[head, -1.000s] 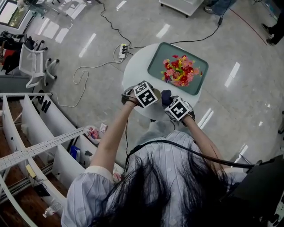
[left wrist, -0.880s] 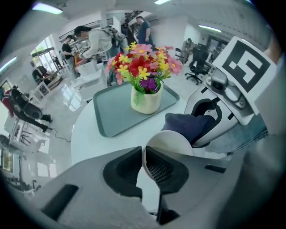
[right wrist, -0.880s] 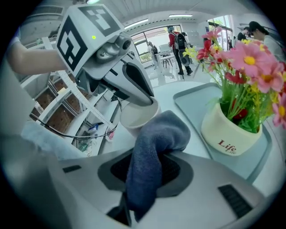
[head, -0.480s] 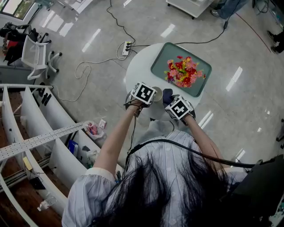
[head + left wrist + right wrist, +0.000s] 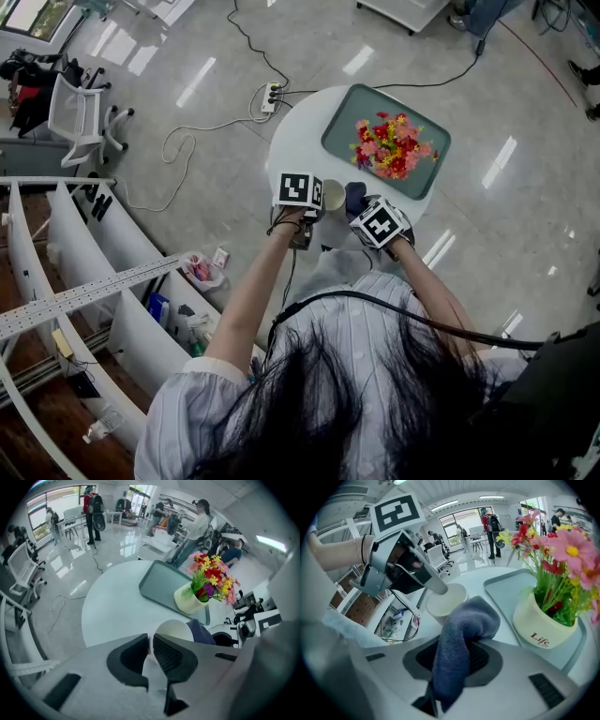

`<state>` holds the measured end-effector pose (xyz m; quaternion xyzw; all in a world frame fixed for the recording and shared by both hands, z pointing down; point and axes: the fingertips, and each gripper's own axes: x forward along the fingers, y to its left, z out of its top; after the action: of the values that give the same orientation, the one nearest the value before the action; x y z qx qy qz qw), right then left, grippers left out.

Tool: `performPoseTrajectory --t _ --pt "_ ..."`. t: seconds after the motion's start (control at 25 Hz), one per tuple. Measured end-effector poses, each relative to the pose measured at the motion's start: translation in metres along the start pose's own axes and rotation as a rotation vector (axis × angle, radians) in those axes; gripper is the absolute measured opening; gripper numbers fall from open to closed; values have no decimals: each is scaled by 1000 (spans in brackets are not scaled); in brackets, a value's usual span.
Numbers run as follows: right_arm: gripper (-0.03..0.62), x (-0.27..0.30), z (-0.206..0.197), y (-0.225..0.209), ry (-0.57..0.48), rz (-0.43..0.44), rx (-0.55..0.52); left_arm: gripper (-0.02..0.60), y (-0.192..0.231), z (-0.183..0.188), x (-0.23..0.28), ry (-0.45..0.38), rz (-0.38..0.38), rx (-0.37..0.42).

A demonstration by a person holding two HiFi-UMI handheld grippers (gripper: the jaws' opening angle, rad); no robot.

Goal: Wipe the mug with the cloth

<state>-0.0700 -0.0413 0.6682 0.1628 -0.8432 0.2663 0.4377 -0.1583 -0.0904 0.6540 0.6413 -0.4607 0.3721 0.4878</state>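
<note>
L gripper [image 5: 150,641] pinches white mug [image 5: 174,629] by its rim, one jaw inside, one outside. Mug is upright at near edge of round white table [image 5: 117,611]. R gripper [image 5: 452,660] is clamped on blue-grey cloth [image 5: 461,630], w/ bunched end just beside mug. Flower pot [image 5: 543,623] stands on green tray [image 5: 161,585] behind.

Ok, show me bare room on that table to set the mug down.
Widest free patch: the white table left of the green tray, out to the table's rim. The tray's left end is bare. Crowded: the near edge, where the left tongs grip the mug, the right tongs hold the cloth, and the flower pot stands behind.
</note>
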Motion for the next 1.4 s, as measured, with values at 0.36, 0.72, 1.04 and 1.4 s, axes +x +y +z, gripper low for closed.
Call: performPoseTrajectory --t 0.36,0.72,1.04,1.4 --pt "109 2 -1 -1 -1 -12 14 43 5 -11 0 -56 -50 -383" --pt "109 3 -1 1 -8 -19 57 43 1 -20 -4 -164 -82 -618" --pt "109 2 0 4 -27 -12 87 161 -11 -6 -23 -176 -99 -188" --pt "109 1 0 6 -35 -16 101 160 -31 27 -32 -125 -159 538"
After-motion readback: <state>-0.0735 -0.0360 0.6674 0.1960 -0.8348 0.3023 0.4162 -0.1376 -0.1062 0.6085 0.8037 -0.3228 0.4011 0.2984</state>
